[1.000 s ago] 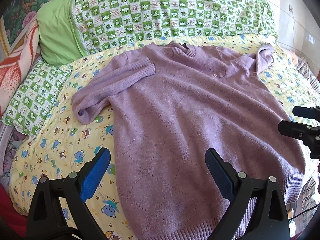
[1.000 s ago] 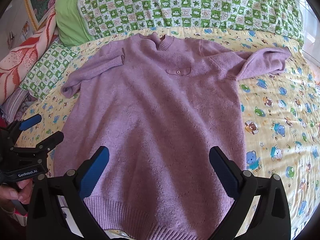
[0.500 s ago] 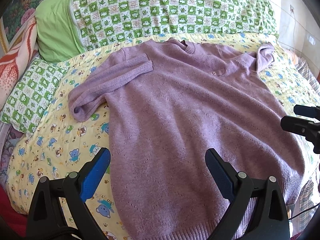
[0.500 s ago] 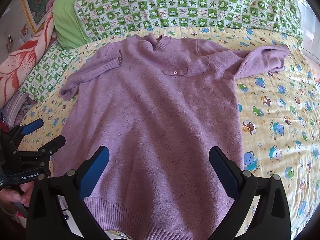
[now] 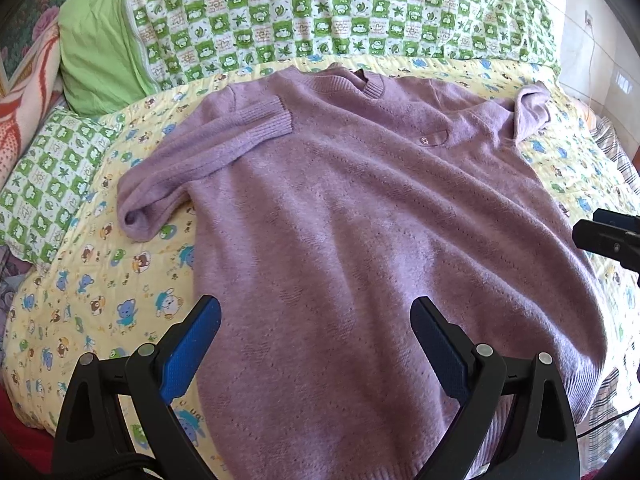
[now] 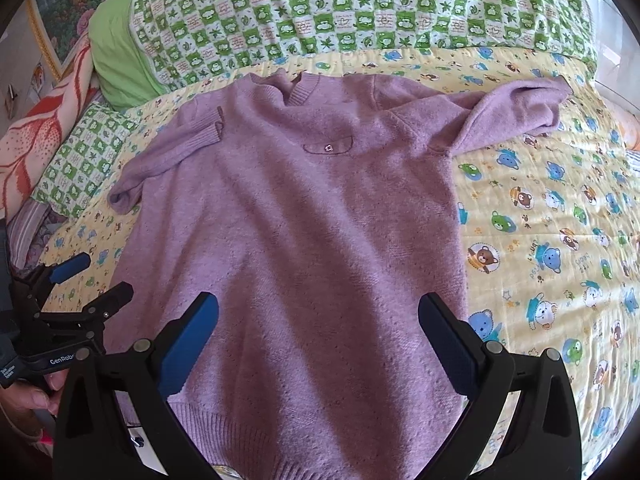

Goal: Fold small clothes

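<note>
A purple knit sweater (image 5: 340,220) lies spread face up on the bed, collar at the far end, hem nearest me; it also shows in the right wrist view (image 6: 312,220). Its left sleeve (image 5: 208,152) is folded back on itself, cuff on the chest. Its right sleeve (image 6: 516,116) stretches out and doubles back. My left gripper (image 5: 316,320) is open and empty above the lower left part of the sweater. My right gripper (image 6: 318,316) is open and empty above the hem. Each gripper shows at the edge of the other's view, the right (image 5: 608,236) and the left (image 6: 88,276).
The bed has a yellow cartoon-print sheet (image 6: 540,220). A green checked quilt (image 5: 340,12) and a green pillow (image 5: 100,52) lie along the far side. A checked pillow (image 5: 44,184) and a red patterned blanket (image 6: 36,136) lie at the left.
Both grippers have moved a little forward over the sweater and stay open. The sweater has not moved.
</note>
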Available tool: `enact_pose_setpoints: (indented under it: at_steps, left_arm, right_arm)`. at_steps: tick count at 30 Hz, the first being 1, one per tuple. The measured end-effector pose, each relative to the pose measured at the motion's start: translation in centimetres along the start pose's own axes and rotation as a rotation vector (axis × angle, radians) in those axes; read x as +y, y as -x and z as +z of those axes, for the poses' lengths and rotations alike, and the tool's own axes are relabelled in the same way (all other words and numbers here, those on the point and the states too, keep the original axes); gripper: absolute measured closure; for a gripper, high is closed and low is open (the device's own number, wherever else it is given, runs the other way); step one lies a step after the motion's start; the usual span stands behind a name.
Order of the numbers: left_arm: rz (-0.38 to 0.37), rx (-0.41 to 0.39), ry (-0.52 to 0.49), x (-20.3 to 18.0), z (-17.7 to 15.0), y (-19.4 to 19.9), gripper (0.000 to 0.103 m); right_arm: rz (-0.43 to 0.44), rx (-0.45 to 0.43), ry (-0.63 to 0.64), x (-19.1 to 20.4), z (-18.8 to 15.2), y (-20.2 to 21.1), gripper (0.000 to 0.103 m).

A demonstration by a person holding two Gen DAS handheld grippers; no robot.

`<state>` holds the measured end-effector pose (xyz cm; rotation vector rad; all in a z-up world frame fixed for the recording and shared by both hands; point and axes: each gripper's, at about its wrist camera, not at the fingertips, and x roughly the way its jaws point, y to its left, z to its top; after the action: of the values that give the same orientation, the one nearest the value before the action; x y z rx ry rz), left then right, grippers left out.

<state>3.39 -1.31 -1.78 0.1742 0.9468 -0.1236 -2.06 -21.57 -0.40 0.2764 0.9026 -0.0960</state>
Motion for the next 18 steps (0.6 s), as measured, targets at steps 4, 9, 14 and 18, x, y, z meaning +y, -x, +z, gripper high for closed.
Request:
enact_pose_setpoints:
  at_steps: [4, 9, 14, 18]
  left_arm:
    - [-0.005, 0.002, -0.011, -0.6, 0.8, -0.9, 0.007]
    - [-0.038, 0.004, -0.002, -1.0, 2.8, -2.2, 0.007]
    - [-0.058, -0.01, 0.01, -0.9, 6.0, -3.6, 0.007]
    - [-0.056, -0.007, 0.023, -0.5, 8.9, -5.1, 0.007]
  right_arm:
    - [-0.022, 0.013, -0.028, -1.5, 0.7, -0.2, 0.003]
    - [-0.043, -0.015, -0.074, -4.3, 2.4, -0.5, 0.003]
    - [-0.061, -0.052, -0.161, -8.7, 5.6, -1.4, 0.003]
    - [-0.088, -0.081, -0.257, -12.9, 8.8, -2.3, 0.003]
